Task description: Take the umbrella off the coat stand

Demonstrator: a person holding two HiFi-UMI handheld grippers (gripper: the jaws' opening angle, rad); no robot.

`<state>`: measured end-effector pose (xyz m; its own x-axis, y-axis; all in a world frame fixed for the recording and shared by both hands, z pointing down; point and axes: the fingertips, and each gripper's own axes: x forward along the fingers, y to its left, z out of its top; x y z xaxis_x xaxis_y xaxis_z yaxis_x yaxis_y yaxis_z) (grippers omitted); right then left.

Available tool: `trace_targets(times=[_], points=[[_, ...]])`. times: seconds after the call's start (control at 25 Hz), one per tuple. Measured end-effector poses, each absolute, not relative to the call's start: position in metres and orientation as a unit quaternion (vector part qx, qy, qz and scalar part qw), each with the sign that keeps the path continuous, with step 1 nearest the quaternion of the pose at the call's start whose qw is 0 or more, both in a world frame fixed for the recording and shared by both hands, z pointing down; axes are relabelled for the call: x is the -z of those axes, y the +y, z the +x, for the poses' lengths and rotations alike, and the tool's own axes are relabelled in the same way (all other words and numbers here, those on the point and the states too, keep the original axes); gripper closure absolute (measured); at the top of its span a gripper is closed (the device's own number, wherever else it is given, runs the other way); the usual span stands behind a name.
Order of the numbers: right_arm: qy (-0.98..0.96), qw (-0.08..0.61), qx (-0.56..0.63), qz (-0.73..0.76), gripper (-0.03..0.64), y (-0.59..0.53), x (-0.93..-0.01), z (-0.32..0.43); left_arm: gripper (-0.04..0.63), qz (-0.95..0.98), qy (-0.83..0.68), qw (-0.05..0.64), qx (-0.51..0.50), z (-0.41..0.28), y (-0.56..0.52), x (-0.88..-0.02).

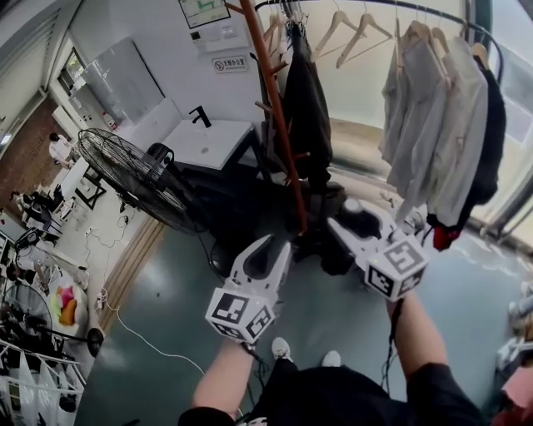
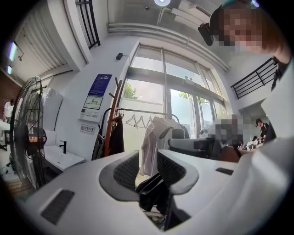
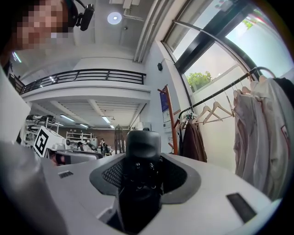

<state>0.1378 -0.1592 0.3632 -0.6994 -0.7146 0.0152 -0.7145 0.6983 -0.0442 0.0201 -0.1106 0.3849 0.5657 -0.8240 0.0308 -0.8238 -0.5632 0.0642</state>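
The floor [image 1: 166, 333] is grey-green and shiny, with a strip of wood [image 1: 132, 260] along its left side. At the upper left of the head view, a big black fan [image 1: 137, 179] stands by a white sink [image 1: 212, 141] with a black tap [image 1: 200, 116]. The wall [image 1: 150, 33] behind them is white. Along the top right, a clothes rail [image 1: 391, 5] holds wooden hangers [image 1: 350, 33] and pale shirts [image 1: 433, 116]. Tall windows [image 2: 183, 105] let in daylight. A round lamp [image 3: 114, 18] glows on the ceiling.

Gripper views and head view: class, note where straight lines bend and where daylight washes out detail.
Left gripper view: fisheye bows the window, corners black. Right gripper view: rail curves, window glares at upper right. Head view: straighter lines, clothes backlit.
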Motion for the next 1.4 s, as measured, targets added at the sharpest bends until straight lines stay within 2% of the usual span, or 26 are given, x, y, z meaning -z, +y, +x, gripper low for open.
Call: trace_targets(times=[0.2,0.32,0.84,1.4], points=[[0.927,0.000,0.025,-0.374,0.416,-0.147,-0.368,0.112,0.546,0.875,-0.483,0.034,0.005,-0.005,-0.094,-0.385],[0.929,0.000,0.025,-0.369,0.416,-0.136,-0.369,0.086,0.569,0.871,-0.490,0.038,0.010,-0.029,-0.084,-0.386],[0.915,-0.005,0.032,-0.403,0.416,-0.080,-0.378,-0.024,0.572,0.891,-0.451,0.040,0.018,-0.138,-0.047,-0.392],[0.878,-0.013,0.033,-0.477,0.416,-0.029,-0.396,-0.029,0.572,0.926,-0.375,0.054,0.015,-0.148,-0.017,-0.410]])
